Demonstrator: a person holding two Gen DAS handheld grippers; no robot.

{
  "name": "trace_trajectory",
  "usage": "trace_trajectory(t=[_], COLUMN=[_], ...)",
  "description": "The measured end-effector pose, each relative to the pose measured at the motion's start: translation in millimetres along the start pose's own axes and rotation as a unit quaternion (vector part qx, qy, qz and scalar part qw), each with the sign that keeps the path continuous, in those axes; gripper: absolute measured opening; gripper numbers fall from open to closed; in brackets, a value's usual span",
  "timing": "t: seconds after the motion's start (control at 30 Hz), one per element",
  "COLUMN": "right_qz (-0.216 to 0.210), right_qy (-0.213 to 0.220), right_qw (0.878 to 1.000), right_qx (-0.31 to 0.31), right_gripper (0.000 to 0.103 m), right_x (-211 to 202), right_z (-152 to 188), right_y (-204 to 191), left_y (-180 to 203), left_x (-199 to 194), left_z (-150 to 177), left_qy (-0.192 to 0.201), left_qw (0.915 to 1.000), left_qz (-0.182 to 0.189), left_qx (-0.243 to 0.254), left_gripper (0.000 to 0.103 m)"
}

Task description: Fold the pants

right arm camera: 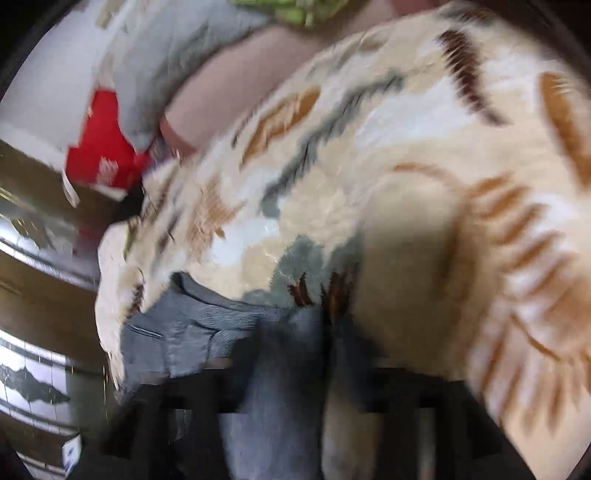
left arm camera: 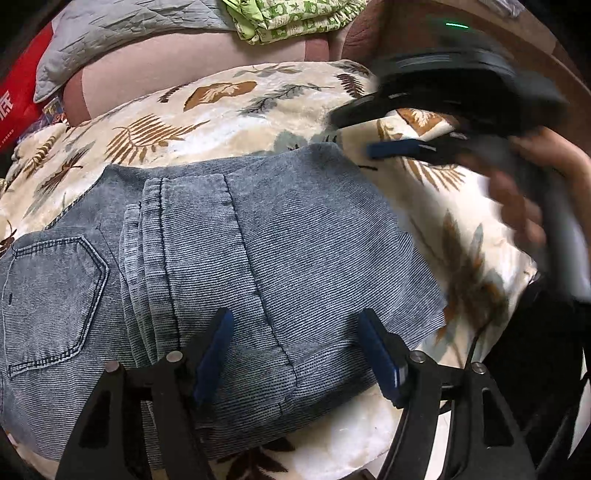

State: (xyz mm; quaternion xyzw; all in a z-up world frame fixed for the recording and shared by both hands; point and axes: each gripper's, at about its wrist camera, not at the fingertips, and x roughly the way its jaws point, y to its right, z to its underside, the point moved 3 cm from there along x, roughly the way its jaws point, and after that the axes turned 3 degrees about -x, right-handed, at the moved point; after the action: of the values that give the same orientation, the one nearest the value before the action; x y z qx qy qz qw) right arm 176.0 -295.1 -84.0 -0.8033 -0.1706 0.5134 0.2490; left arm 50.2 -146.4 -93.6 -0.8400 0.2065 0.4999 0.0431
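Nearest in the left wrist view, the left gripper hangs low over the pants, its jaws spread wide with blue pads on either side of a seam, nothing between them. The pants, grey-blue ribbed denim, lie folded on a blanket with a leaf print; a back pocket shows at the left and the elastic waistband bunches just beside it, running up the middle of the pile. The folded edge ends at the right, where bare blanket begins. Farther right and above, the right gripper is held in a hand, blurred, over the blanket just past the pants' far corner; whether its jaws are apart or together I cannot tell. The right wrist view is smeared: the pants sit low in it, close to the dark jaws, with the blanket beyond. Farthest off lie a pink sheet, a grey quilt, a green patterned cloth and a red box at the left edge.
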Motion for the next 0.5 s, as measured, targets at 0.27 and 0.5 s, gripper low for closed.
trace_trajectory(t=[0.27,0.5], right_qz=[-0.052,-0.025], right_qy=[-0.040,-0.032], right_qw=[0.996,0.997], right_qx=[0.062,0.065], right_gripper=[0.064,0.043], right_x=[-45.0,-32.0], right_z=[115.5,129.8], right_y=[5.2,3.3], left_y=[-15.3,14.6], left_x=[-25.3,40.3], left_z=[-59.5,-104.2], left_qy=[0.033,-0.046], left_qw=[0.9970,0.9987], left_qz=[0.048,0.000], left_qx=[-0.050,0.022], left_gripper=[0.074,0.074])
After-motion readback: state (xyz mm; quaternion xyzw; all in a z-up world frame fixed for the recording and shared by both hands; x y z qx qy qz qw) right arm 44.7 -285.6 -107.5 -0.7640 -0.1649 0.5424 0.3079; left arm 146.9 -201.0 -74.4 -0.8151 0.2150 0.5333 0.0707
